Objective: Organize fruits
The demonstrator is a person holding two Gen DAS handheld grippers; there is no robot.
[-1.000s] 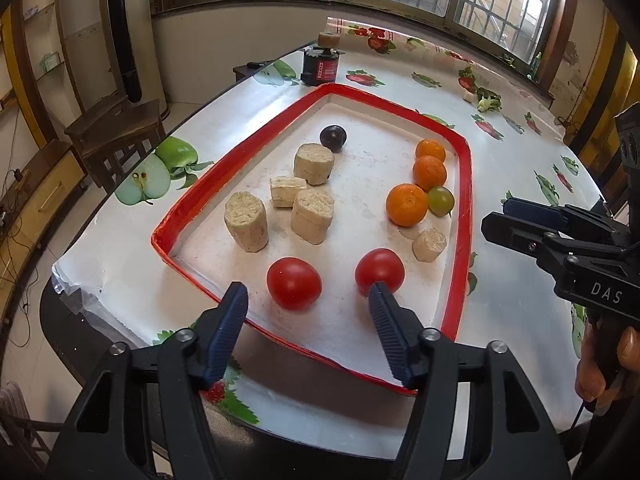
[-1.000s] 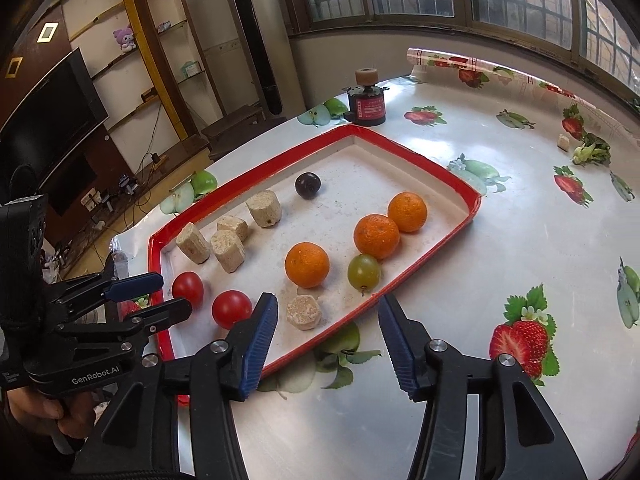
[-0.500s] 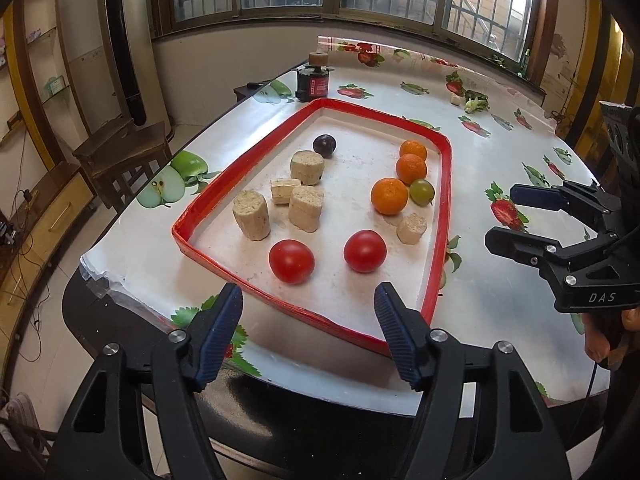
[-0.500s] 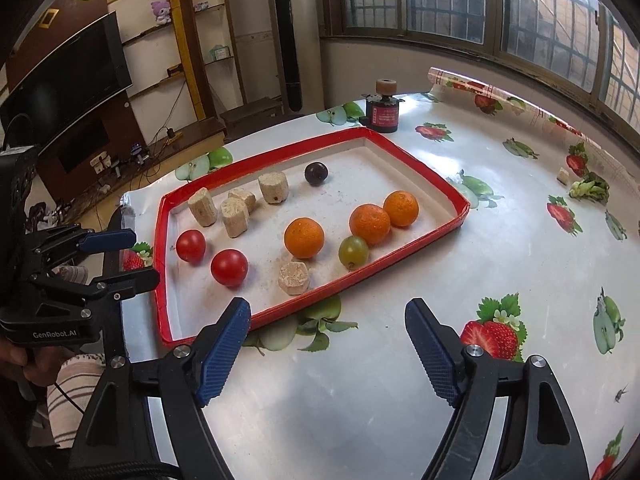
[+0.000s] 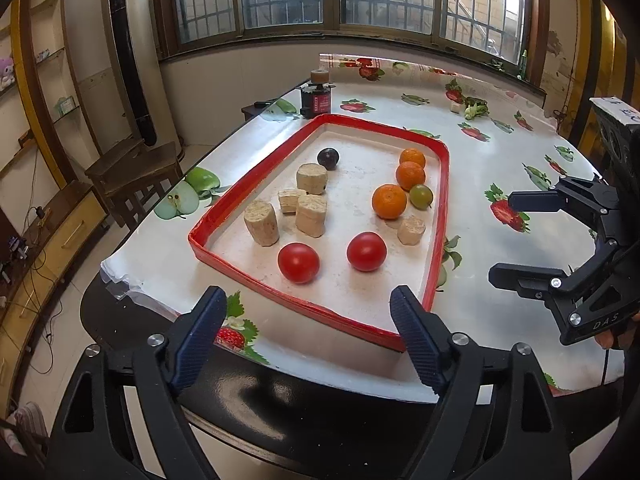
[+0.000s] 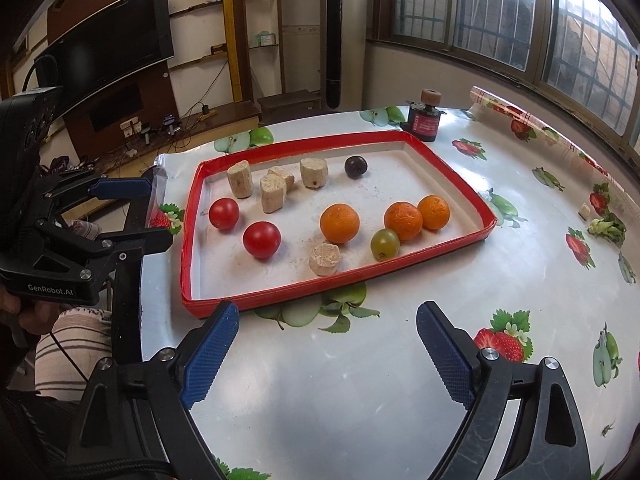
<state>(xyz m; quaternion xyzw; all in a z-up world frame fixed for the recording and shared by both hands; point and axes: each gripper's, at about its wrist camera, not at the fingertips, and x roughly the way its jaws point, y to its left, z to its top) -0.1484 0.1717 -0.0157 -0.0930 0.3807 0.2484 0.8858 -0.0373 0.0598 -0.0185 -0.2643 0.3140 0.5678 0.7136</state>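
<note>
A red-rimmed tray (image 5: 256,184) (image 6: 452,176) on the table holds two red tomatoes (image 5: 299,262) (image 6: 261,239), three oranges (image 5: 389,201) (image 6: 339,223), a green grape (image 5: 421,196) (image 6: 385,243), a dark plum (image 5: 328,158) (image 6: 355,166) and several beige cut chunks (image 5: 261,222) (image 6: 325,259). My left gripper (image 5: 308,340) is open and empty, back from the tray's near rim; it also shows in the right wrist view (image 6: 136,210). My right gripper (image 6: 326,358) is open and empty, over the tablecloth beside the tray; it also shows in the left wrist view (image 5: 516,240).
A small red and black jar (image 5: 316,98) (image 6: 424,120) stands beyond the tray's far corner. A green vegetable scrap (image 6: 608,228) lies on the fruit-printed tablecloth at the far right. A wooden chair (image 5: 132,172) stands left of the table edge.
Both grippers have pulled back and up from the tray and opened wider. The fruits have not moved.
</note>
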